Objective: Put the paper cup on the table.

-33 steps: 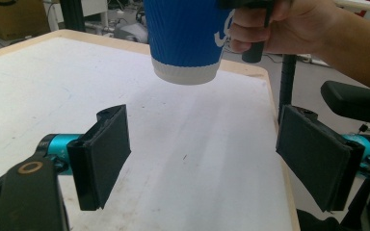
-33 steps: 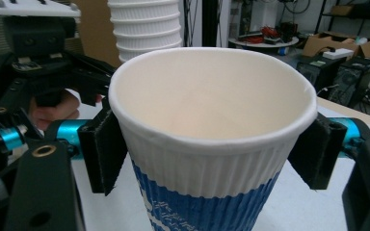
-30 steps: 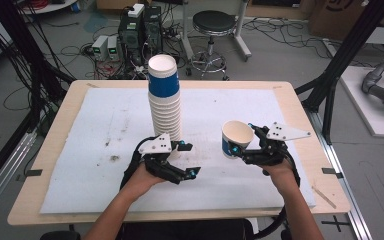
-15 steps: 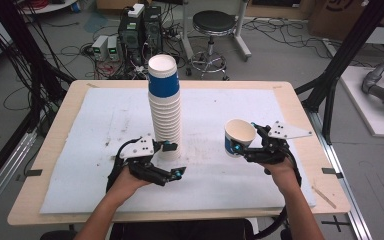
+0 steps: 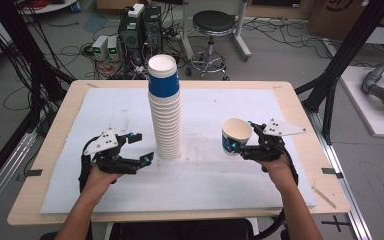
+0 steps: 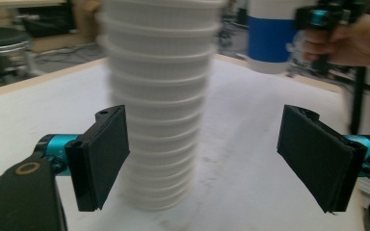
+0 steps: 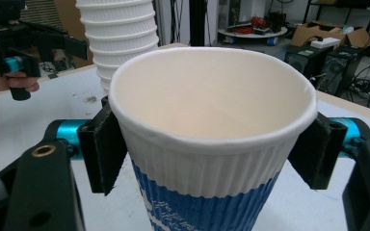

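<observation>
A tall stack of white ribbed paper cups [image 5: 164, 107], the top one with a blue band, stands upright in the middle of the white sheet. My left gripper [image 5: 144, 147] is just left of the stack's base, open and holding nothing. In the left gripper view the stack [image 6: 164, 96] stands beyond the jaws, nearer the left pad [image 6: 103, 156]. My right gripper [image 5: 242, 140] is shut on a single blue-and-white cup [image 5: 236, 136], held upright above the sheet to the right of the stack. In the right gripper view both pads [image 7: 103, 144] press the cup [image 7: 207, 159] below its rim.
The white sheet [image 5: 220, 180] covers most of the wooden table [image 5: 310, 155]. Black frame posts [image 5: 340, 65] rise at the table's far corners. A stool [image 5: 214, 25] and computer boxes [image 5: 140, 25] stand on the floor behind the table.
My left gripper has slid left, away from the base of the stack, with its jaws open as before. The right gripper and its cup have stayed in place.
</observation>
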